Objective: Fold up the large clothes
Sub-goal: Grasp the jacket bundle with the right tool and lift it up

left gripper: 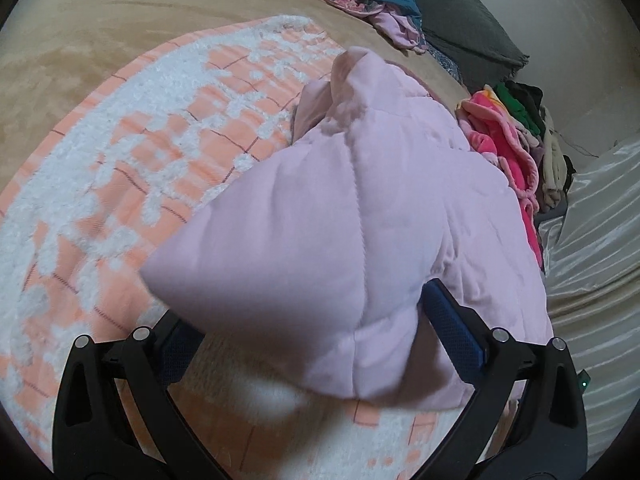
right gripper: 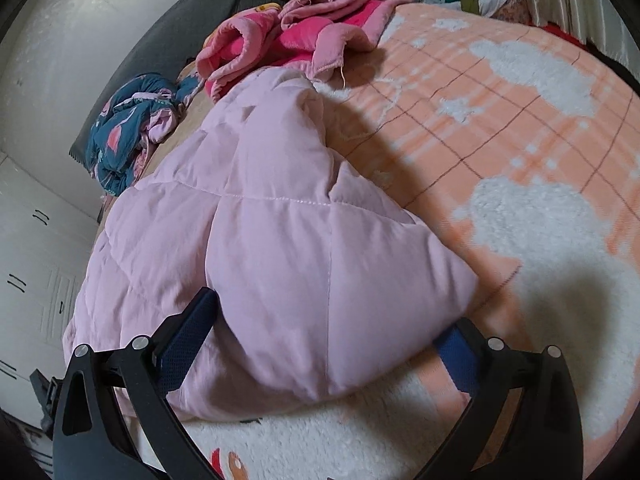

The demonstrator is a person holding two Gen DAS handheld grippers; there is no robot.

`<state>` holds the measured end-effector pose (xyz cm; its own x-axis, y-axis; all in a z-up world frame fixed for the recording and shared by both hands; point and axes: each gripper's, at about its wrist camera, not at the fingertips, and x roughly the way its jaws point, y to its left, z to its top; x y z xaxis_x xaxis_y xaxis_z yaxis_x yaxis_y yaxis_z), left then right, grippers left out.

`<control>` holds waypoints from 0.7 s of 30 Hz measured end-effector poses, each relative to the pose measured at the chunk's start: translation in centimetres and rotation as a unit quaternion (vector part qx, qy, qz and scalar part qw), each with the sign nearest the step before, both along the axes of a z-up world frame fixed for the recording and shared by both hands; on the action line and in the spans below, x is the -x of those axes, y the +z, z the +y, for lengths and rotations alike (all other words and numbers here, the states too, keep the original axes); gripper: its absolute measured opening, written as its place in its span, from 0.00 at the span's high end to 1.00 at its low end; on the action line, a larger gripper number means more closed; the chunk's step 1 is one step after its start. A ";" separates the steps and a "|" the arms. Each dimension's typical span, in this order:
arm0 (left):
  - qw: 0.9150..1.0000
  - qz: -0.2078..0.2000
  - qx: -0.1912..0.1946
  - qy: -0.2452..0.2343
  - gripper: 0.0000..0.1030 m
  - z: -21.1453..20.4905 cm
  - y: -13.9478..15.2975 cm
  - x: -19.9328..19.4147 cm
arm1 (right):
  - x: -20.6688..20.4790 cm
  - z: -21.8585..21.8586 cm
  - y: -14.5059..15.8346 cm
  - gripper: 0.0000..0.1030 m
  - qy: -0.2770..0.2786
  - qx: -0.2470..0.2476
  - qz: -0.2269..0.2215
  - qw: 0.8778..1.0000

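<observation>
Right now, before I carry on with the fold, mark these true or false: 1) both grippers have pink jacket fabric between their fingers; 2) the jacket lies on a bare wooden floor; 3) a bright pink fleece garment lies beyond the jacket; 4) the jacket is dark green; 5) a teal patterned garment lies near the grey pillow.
1) True: the left gripper and the right gripper each have a padded corner of the pale pink quilted jacket between their blue pads.
2) False: it lies on an orange and white blanket.
3) True: bright pink fleece garment.
4) False: pale pink.
5) True: teal patterned garment, grey pillow.
</observation>
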<state>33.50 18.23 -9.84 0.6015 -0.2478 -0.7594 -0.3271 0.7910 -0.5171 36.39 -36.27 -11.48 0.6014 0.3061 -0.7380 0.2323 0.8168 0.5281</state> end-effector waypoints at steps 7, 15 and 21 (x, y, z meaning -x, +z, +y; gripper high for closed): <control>0.999 -0.006 0.045 0.000 0.08 0.5 -2.0 -0.6 | -1.1 0.1 -1.1 0.04 -0.008 -0.006 0.006 1.000; 0.997 -0.013 0.080 0.000 0.08 -0.2 -2.8 -2.0 | -2.3 0.3 -1.3 0.09 -0.011 -0.015 -0.003 1.000; 0.998 -0.022 0.056 -0.012 0.37 -1.0 -1.3 -2.6 | -1.8 0.6 -0.3 0.47 0.015 -0.017 -0.051 0.998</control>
